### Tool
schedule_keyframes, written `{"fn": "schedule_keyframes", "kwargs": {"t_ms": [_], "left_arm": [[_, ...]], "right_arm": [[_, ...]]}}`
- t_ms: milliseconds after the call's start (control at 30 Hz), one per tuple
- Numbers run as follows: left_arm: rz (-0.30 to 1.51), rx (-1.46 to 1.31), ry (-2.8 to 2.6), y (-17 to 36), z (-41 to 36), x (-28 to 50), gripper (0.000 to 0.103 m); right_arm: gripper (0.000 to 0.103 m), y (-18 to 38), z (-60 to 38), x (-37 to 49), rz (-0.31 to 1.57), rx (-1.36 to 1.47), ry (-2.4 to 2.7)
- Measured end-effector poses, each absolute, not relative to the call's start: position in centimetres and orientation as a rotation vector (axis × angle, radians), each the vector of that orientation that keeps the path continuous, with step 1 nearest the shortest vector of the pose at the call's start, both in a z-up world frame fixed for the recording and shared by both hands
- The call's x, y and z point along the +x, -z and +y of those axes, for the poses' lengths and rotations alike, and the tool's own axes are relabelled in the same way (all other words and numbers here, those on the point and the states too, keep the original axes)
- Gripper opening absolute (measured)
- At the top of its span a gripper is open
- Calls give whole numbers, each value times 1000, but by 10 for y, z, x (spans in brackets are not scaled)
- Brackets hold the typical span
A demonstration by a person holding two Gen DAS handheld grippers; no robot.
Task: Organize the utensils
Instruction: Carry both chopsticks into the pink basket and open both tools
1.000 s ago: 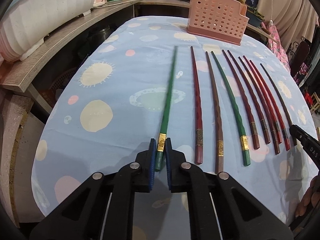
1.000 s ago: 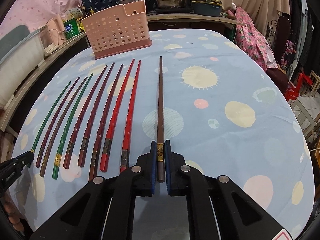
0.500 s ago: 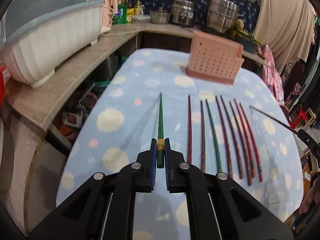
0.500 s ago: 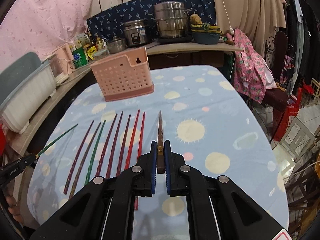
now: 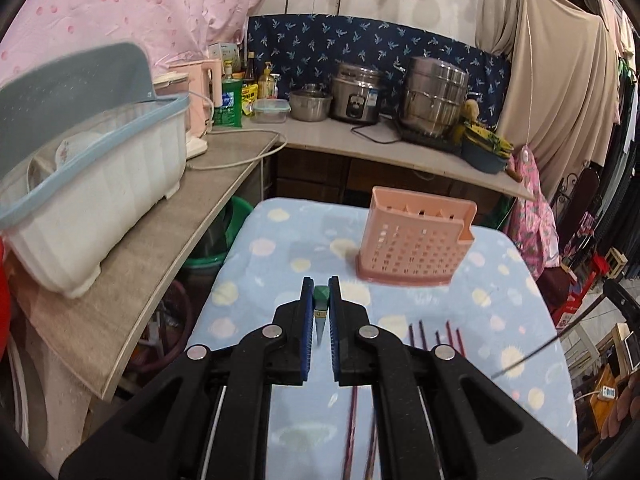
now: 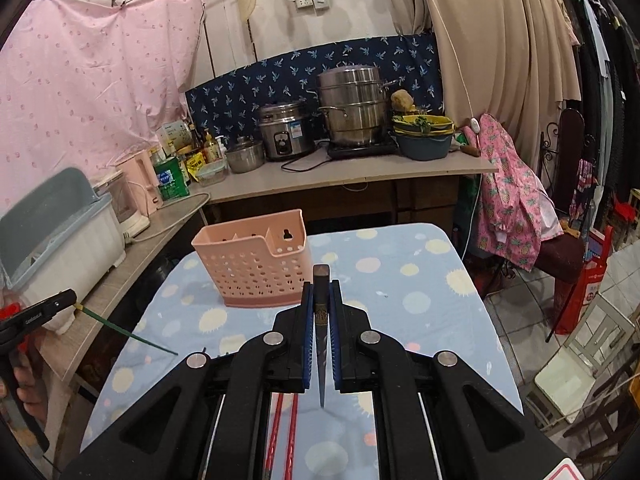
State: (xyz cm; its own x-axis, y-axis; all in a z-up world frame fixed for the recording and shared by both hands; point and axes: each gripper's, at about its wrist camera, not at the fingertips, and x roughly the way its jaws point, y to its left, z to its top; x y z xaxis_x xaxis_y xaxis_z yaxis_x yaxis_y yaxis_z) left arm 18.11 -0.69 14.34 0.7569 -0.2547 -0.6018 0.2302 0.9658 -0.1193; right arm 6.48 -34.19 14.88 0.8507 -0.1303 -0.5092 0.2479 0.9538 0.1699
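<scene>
My left gripper [image 5: 321, 282] is shut on a green chopstick [image 5: 320, 320], held by its thick end high above the blue spotted table [image 5: 280, 248], tip hanging toward me. My right gripper [image 6: 321, 289] is shut on a dark brown chopstick [image 6: 321, 344] in the same way. Each view shows the other gripper off to the side: the right gripper [image 5: 622, 300] with its brown chopstick [image 5: 528, 358], the left gripper [image 6: 44, 310] with its green chopstick [image 6: 128, 336]. A pink perforated utensil basket [image 5: 416, 252] [image 6: 252, 268] stands upright at the table's far end. Several chopsticks [image 5: 436, 334] still lie on the cloth, two red ones [image 6: 280, 432] below my right gripper.
A white dish tub with a grey lid [image 5: 92, 200] sits on the wooden counter [image 5: 160, 264] left of the table. Pots and a rice cooker [image 6: 284, 130] line the back counter. A chair with pink clothing [image 6: 516, 200] stands past the table's right edge.
Both grippers have risen well above the table, each lifting its chopstick off the cloth. The chopsticks now hang tip-down from the jaws, and the views have tilted up toward the back counter.
</scene>
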Motion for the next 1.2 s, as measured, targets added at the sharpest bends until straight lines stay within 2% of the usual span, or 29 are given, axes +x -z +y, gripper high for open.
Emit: {"fn": "schedule_keyframes", "kwargs": {"t_ms": [167, 500, 633, 833, 1200], "left_arm": [[618, -55, 281, -173, -21, 204, 7], [394, -123, 311, -263, -56, 238, 7], [330, -148, 310, -282, -72, 261, 7], [323, -172, 330, -275, -92, 295, 7], [457, -152, 310, -203, -108, 336, 7]], "right_arm": [[7, -179, -344, 85, 461, 244, 184], [7, -250, -347, 152, 307, 296, 119], [7, -266, -344, 191, 268, 312, 103], [7, -247, -344, 238, 304, 344, 79], [7, -167, -348, 278, 443, 379, 77]]}}
